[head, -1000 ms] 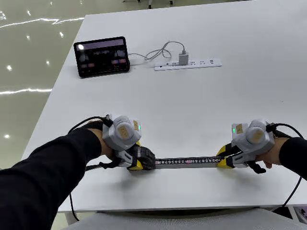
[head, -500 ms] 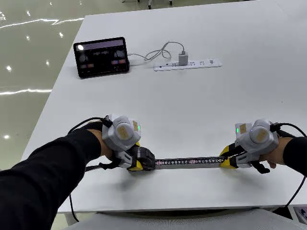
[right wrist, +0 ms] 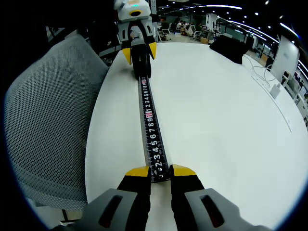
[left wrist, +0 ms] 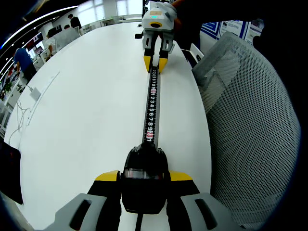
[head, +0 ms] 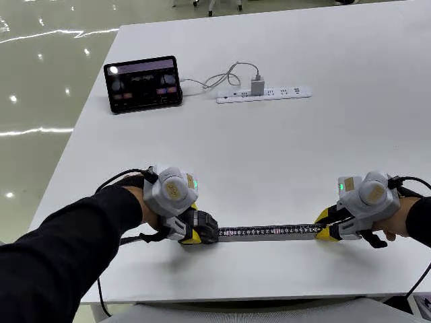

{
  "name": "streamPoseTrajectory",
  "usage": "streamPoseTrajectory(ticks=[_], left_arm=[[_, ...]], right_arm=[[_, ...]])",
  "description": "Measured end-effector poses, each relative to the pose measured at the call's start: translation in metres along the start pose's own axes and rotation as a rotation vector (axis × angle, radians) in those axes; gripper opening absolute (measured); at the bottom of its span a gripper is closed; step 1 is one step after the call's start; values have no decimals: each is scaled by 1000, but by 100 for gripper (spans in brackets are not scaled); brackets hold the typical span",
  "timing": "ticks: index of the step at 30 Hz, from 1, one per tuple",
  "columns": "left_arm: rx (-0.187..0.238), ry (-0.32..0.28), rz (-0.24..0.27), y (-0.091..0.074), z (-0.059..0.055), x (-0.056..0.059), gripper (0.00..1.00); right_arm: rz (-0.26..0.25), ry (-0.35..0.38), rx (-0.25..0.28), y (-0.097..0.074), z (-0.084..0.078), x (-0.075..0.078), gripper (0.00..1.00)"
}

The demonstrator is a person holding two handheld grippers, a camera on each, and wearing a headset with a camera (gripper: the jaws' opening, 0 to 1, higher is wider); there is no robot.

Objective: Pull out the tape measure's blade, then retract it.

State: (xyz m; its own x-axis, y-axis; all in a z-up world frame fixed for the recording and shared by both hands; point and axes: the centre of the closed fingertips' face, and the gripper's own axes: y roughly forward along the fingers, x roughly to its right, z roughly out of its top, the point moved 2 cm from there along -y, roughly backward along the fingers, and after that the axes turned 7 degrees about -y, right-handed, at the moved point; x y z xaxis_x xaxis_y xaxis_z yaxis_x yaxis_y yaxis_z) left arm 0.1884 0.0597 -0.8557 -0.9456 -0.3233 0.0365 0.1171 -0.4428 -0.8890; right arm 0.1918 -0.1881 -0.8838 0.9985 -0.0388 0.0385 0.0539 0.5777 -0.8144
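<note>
A black tape measure case (head: 202, 227) (left wrist: 143, 176) lies near the table's front edge, and my left gripper (head: 192, 227) (left wrist: 143, 176) is shut on it. Its silver numbered blade (head: 268, 231) (left wrist: 151, 103) (right wrist: 150, 129) runs out flat to the right along the table. My right gripper (head: 322, 225) (right wrist: 157, 172) is shut on the blade's end, yellow tips on either side of it. In the right gripper view the case (right wrist: 140, 58) sits far up the blade between the left gripper's yellow tips.
A dark tablet (head: 143, 83) stands at the back left of the white table (head: 269, 155). A white power strip (head: 264, 92) with a plugged charger and cable lies behind the middle. A grey mesh chair (left wrist: 250, 120) (right wrist: 48, 120) sits just off the table's front edge.
My right gripper has moved further right with the blade's end, so more blade lies out. The left gripper and case have stayed put. The head camera has shifted slightly.
</note>
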Motion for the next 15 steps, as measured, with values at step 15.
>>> streamPoseTrajectory(ticks=[15], left_arm=[[-3, -1, 0, 0, 0, 0, 32]], right_arm=[[6, 18, -3, -3, -5, 4, 10]])
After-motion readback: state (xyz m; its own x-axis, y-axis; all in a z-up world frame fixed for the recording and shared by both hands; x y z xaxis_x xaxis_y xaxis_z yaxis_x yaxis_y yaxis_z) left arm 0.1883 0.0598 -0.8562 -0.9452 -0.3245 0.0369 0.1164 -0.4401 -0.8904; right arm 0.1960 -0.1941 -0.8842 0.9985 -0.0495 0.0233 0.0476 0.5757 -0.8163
